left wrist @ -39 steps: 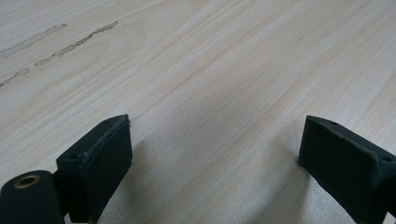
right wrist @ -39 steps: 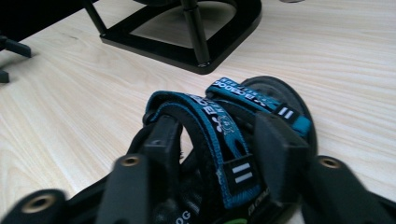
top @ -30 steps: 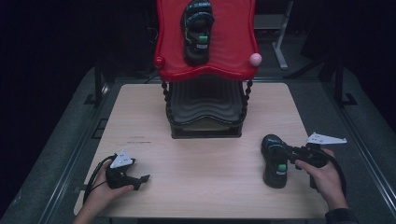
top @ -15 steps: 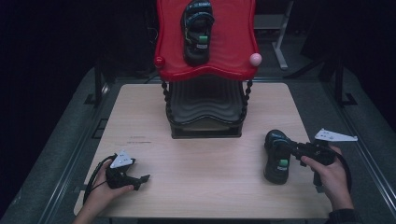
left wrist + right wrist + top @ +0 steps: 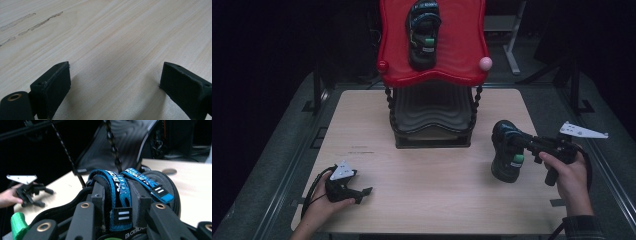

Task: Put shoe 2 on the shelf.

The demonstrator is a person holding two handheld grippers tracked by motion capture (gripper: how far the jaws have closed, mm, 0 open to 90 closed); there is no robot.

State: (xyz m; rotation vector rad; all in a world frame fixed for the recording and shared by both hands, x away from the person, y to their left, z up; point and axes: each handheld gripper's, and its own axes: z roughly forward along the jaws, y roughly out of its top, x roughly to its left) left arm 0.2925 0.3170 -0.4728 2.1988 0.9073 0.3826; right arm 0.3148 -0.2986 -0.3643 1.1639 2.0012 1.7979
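A black sandal with blue straps [image 5: 506, 152] hangs tilted just above the right side of the table, and my right gripper [image 5: 519, 143] is shut on it. In the right gripper view the jaws [image 5: 117, 195] pinch the blue strap [image 5: 122, 192] across the sandal [image 5: 162, 182]. A second matching sandal [image 5: 423, 32] lies on the red top tray [image 5: 462, 47] of the rack. My left gripper [image 5: 362, 192] rests open on the table's front left. Bare wood lies between its pads [image 5: 115, 85].
The rack stands at the back centre of the wooden table [image 5: 432, 195], with a black lower tier [image 5: 432, 115] under the red tray. A pink ball [image 5: 485, 63] caps the tray's right corner. The left gripper [image 5: 45, 198] is visible far off in the right gripper view.
My right gripper has risen with the sandal, lifting it off the table. The left gripper has stayed in place.
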